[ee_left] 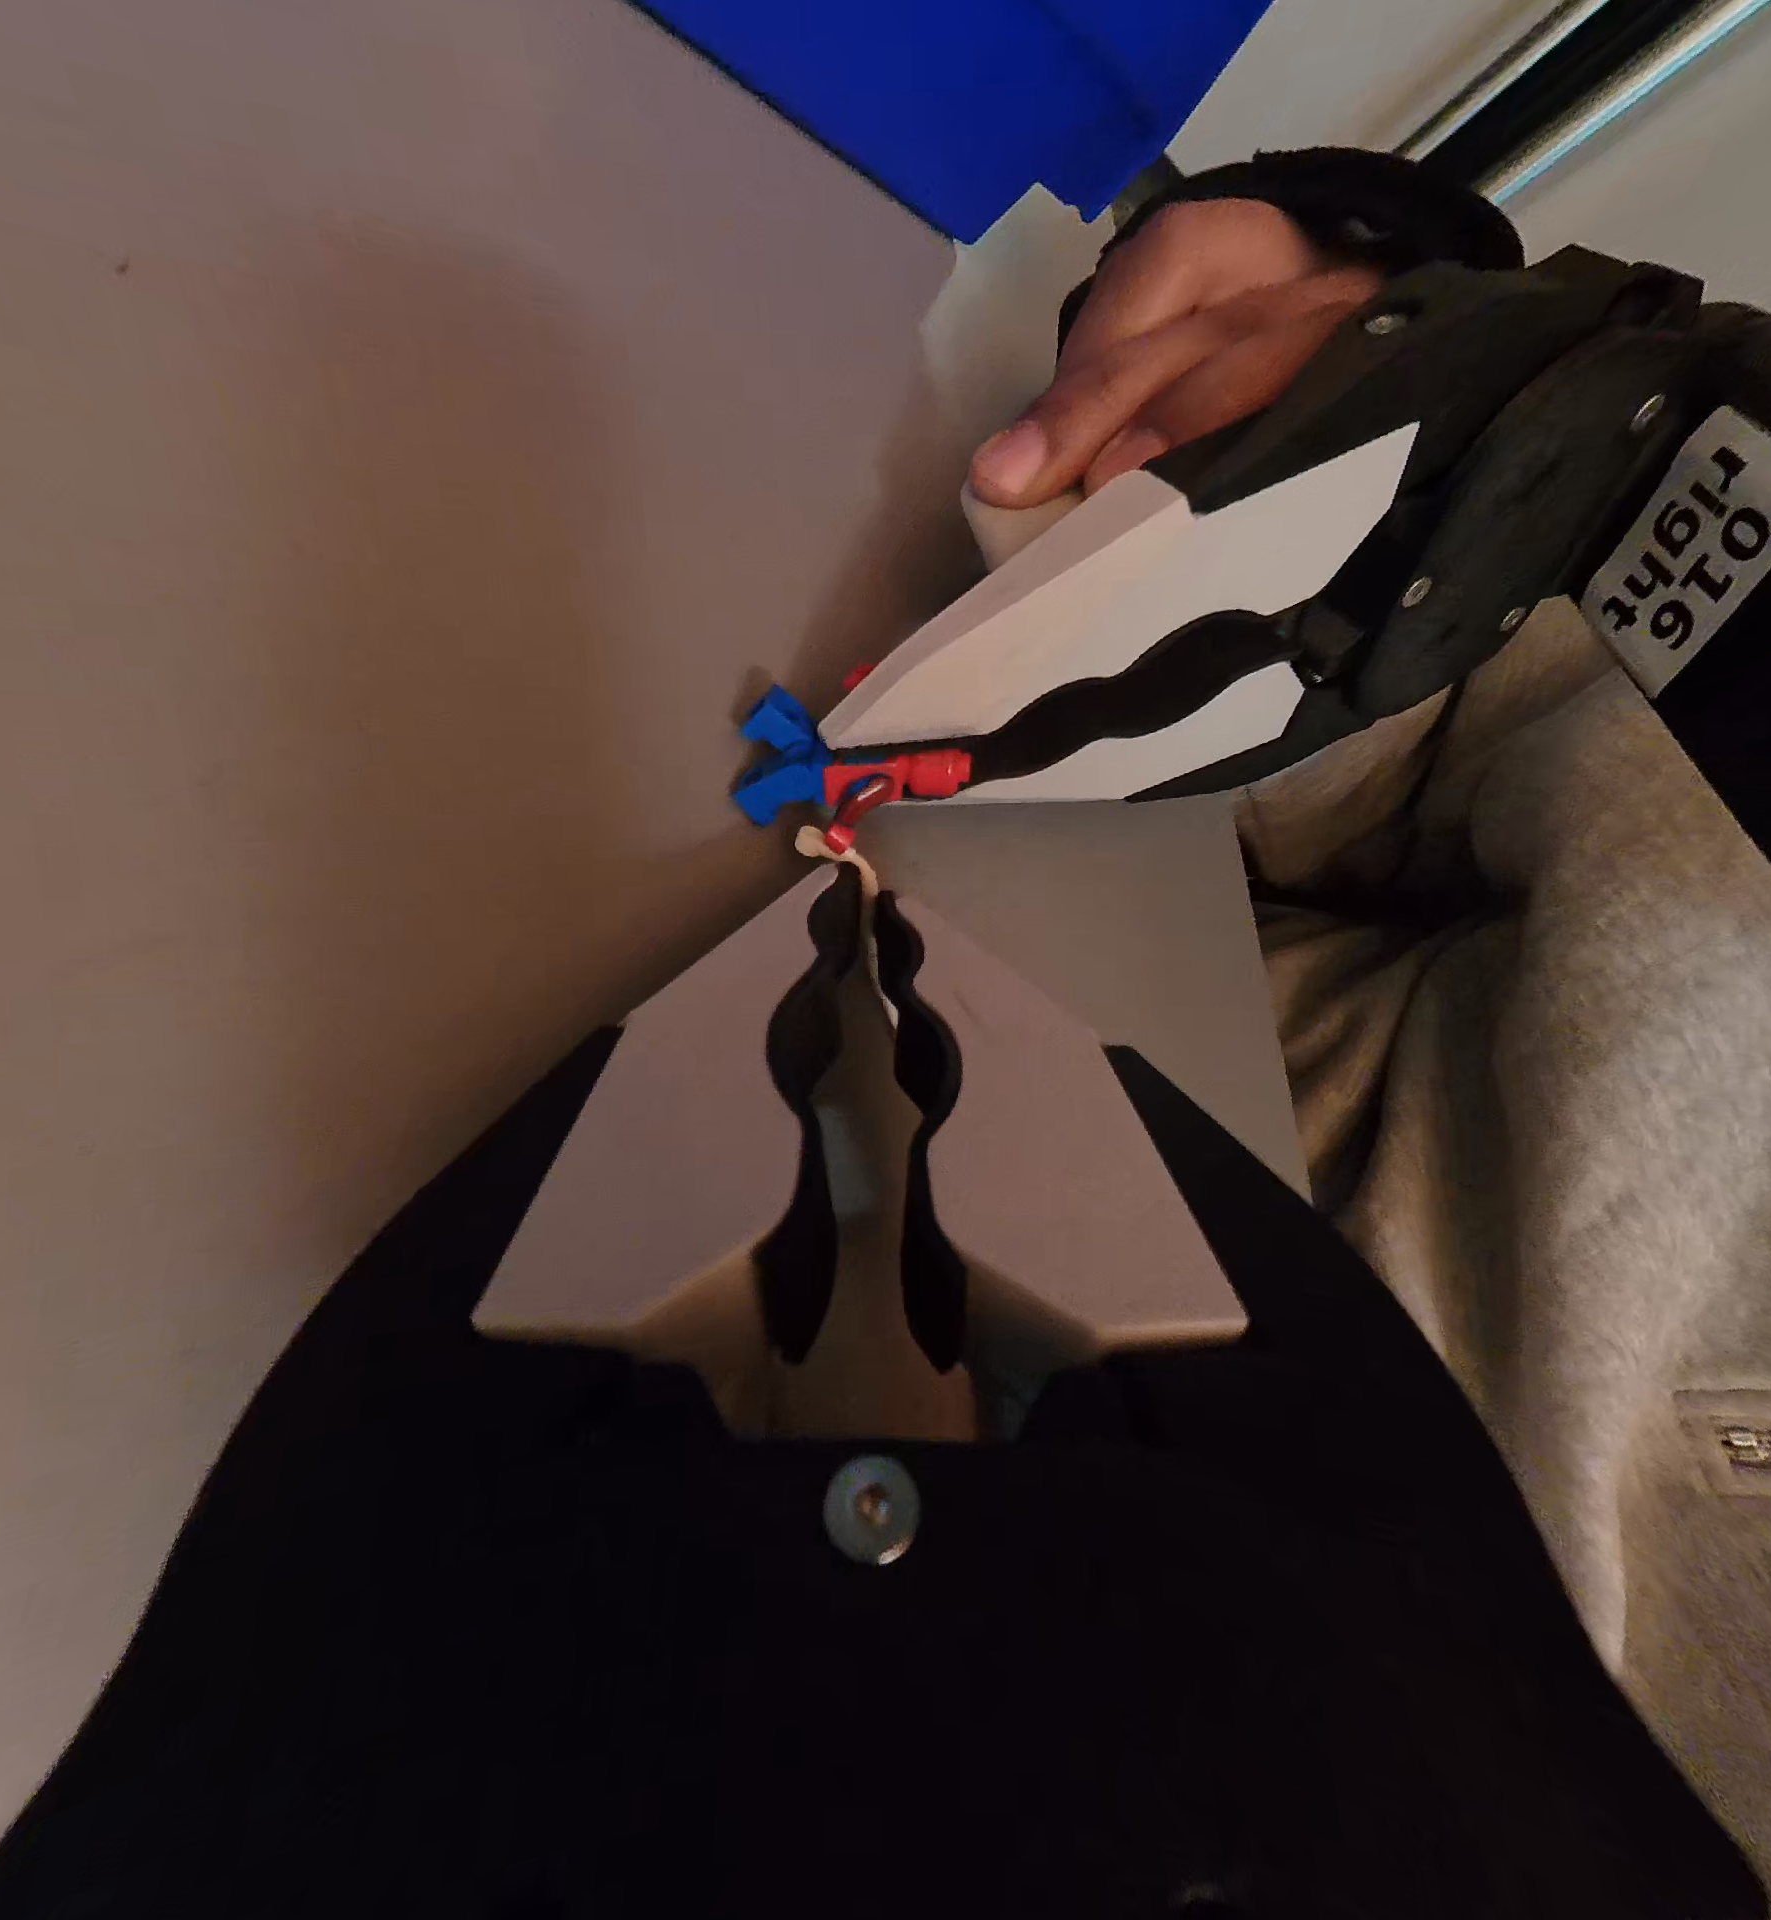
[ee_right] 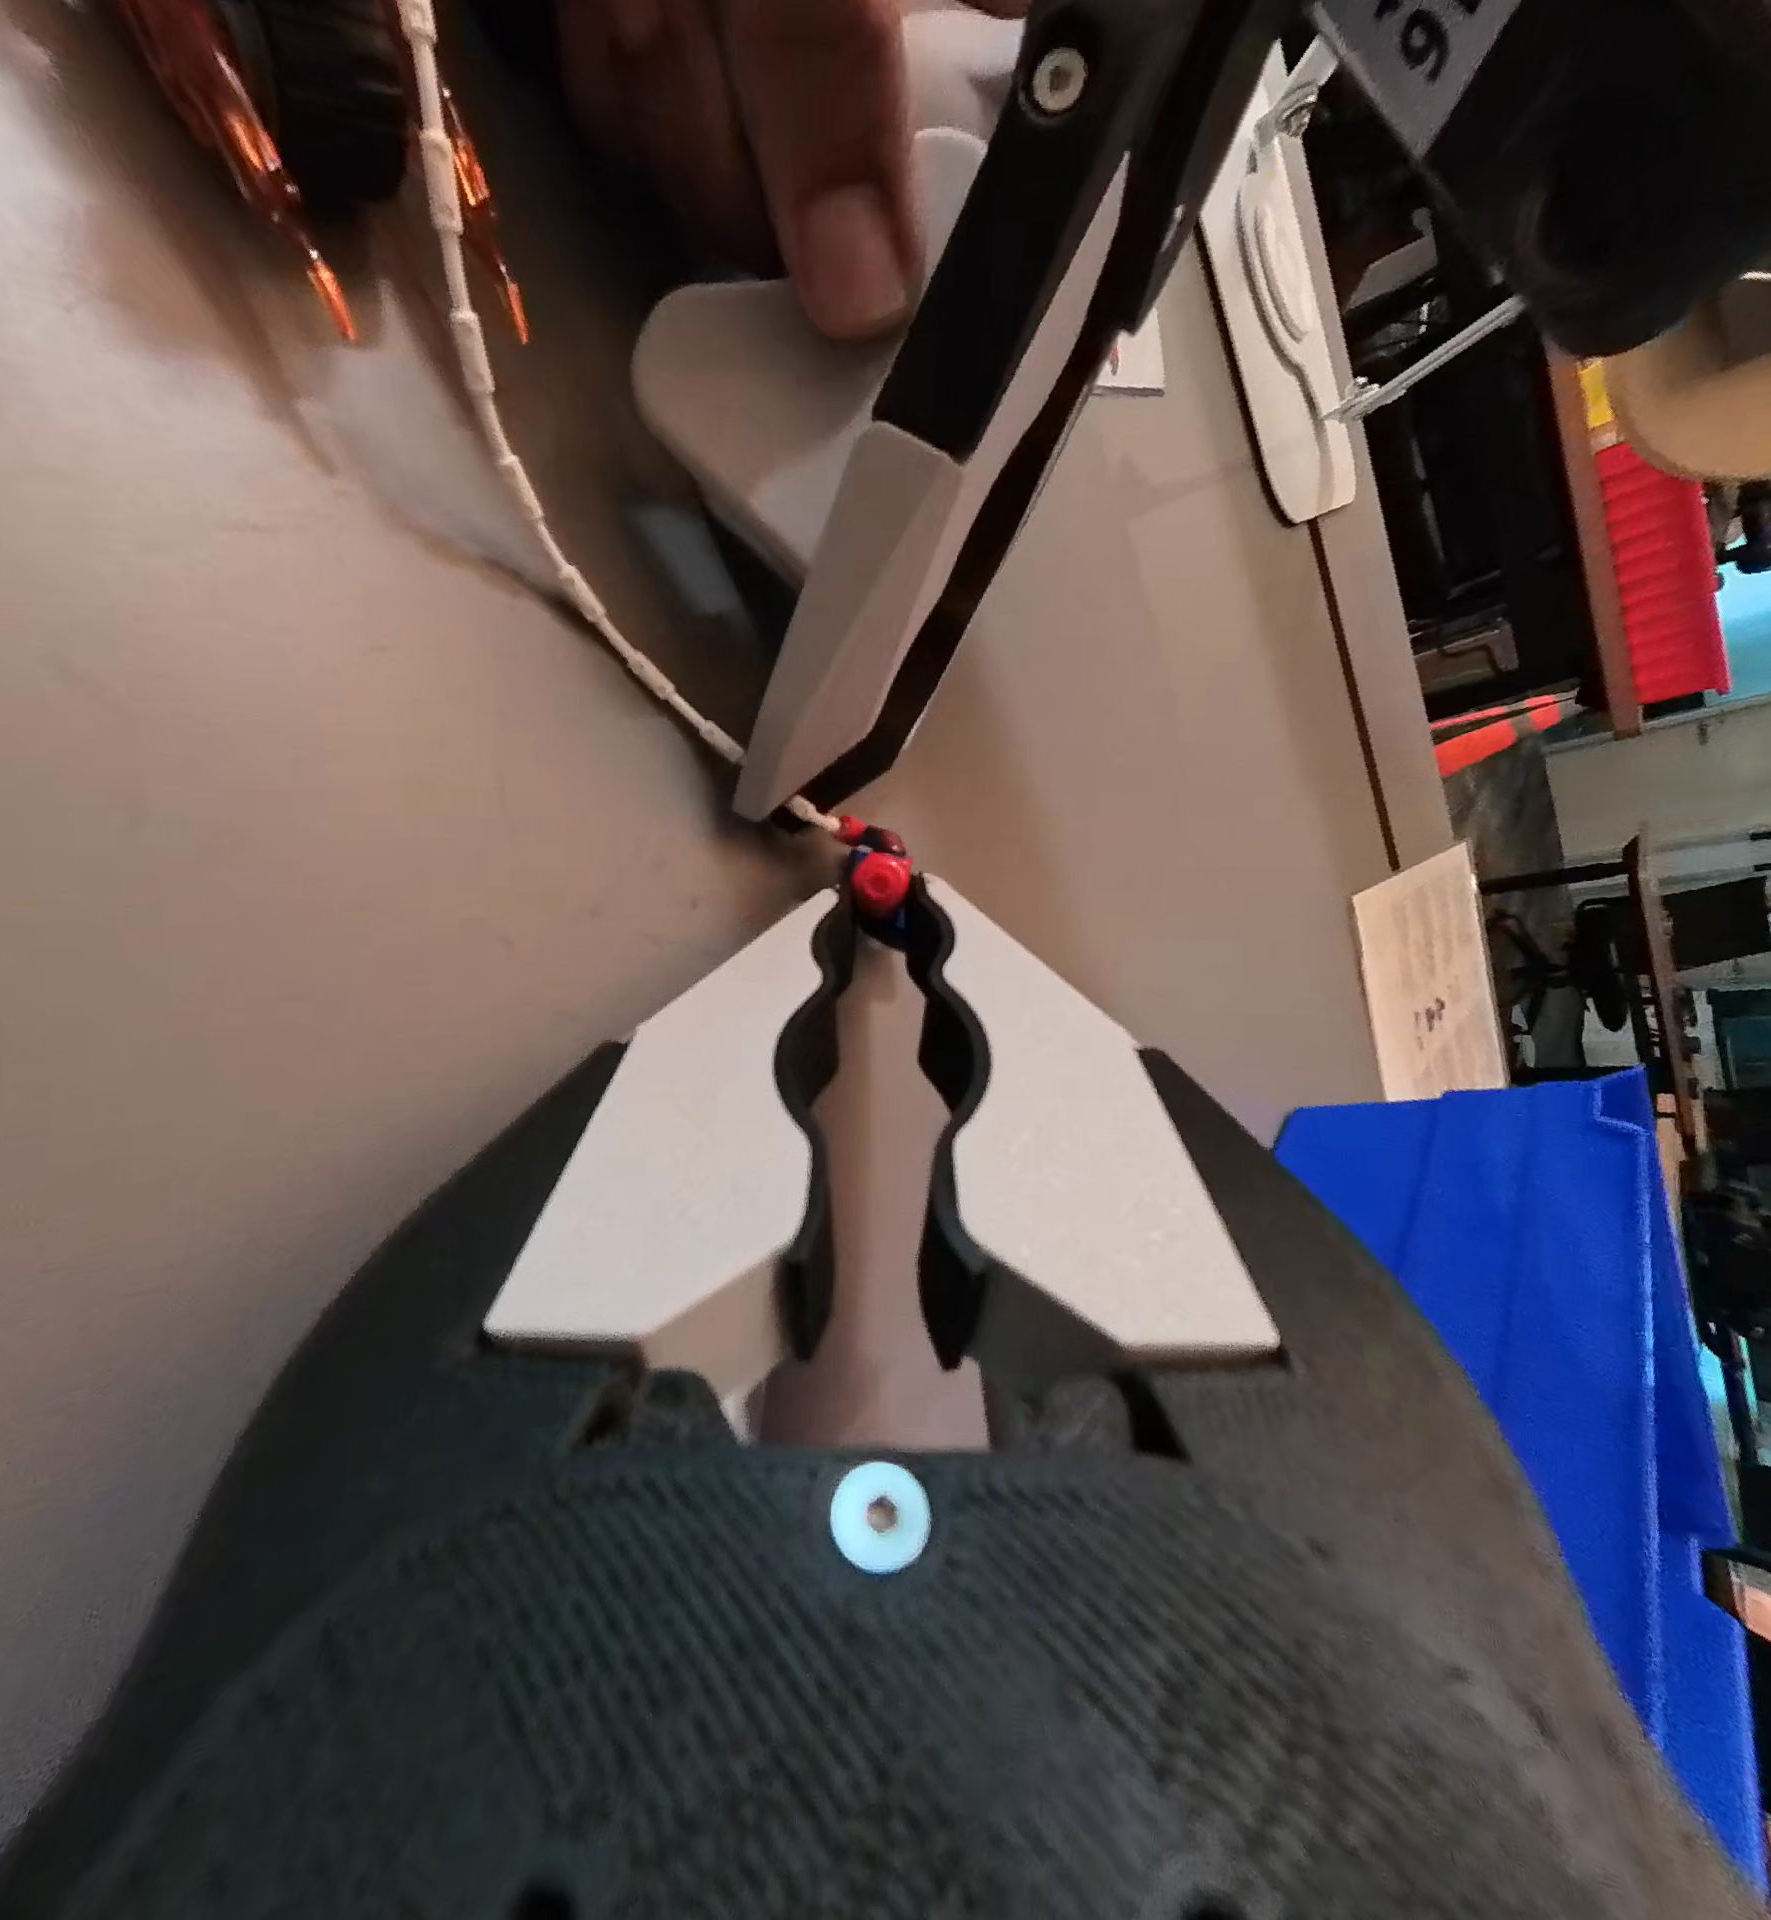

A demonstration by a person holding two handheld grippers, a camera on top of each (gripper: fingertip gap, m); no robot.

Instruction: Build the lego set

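A small red and blue lego minifigure is held above the beige table. My right gripper comes in from the right and is shut on its torso, with the blue legs sticking out past the tips. In the right wrist view the figure sits between my right gripper's tips. My left gripper is shut on the end of a white segmented string piece, right at the figure's red hand. The string trails away from the left gripper.
A blue bin stands on the table just beyond the grippers; it also shows in the right wrist view. A person's grey garment fills the right. A white flat object and a paper sheet lie farther off. Only a small space, under 4 cm, lies between the two pairs of fingers.
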